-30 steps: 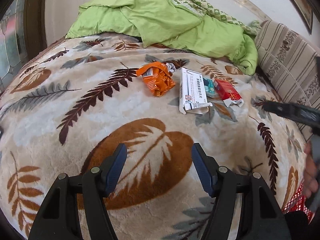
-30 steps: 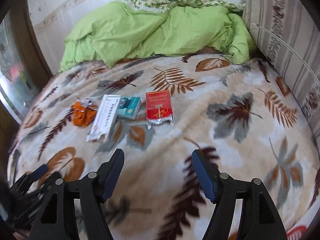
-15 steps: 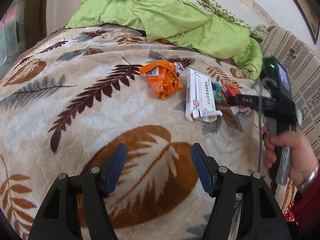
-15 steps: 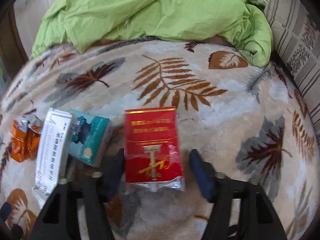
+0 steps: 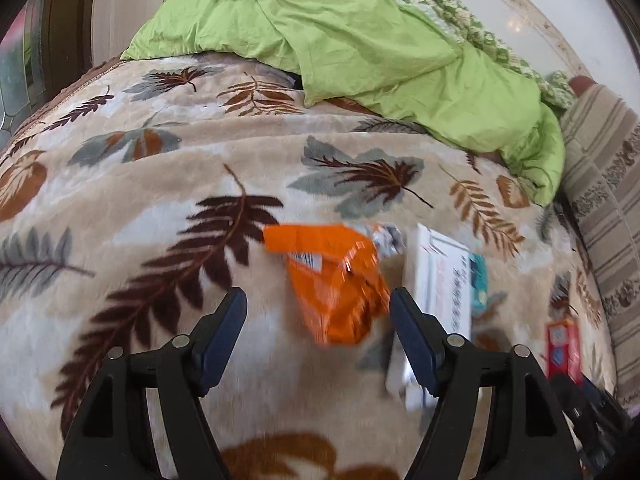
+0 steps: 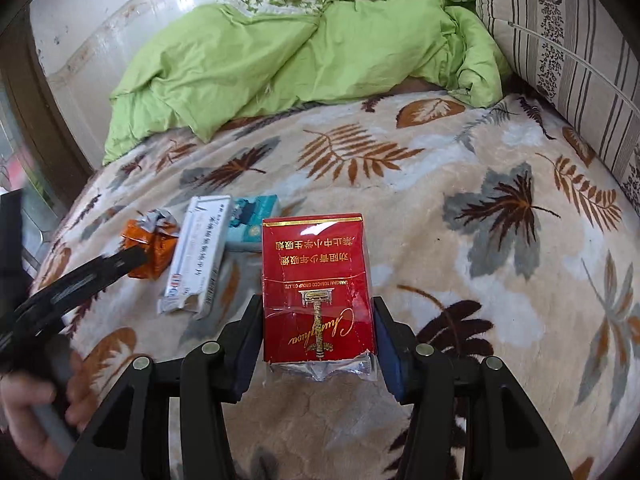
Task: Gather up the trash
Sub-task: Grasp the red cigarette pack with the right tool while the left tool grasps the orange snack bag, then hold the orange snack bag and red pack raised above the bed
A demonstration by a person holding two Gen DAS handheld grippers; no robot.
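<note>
Four pieces of trash on leaf-patterned blanket: crumpled orange wrapper (image 6: 150, 250) at 9 o'clock, long white box (image 6: 198, 252) beside, teal pack (image 6: 252, 220) behind, red cigarette pack (image 6: 318, 292) at 6 o'clock, flat.

Bright daylight, soft shadows, fisheye-bent edges, motion blur in the left view.

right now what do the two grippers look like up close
Both match: the left gripper and right gripper have black plastic arms with triangular cut-outs and round silver bolt heads, ending in dark blue pads. The right wrist view shows a bare hand on the left gripper's grey handle; no sleeve visible.
</note>
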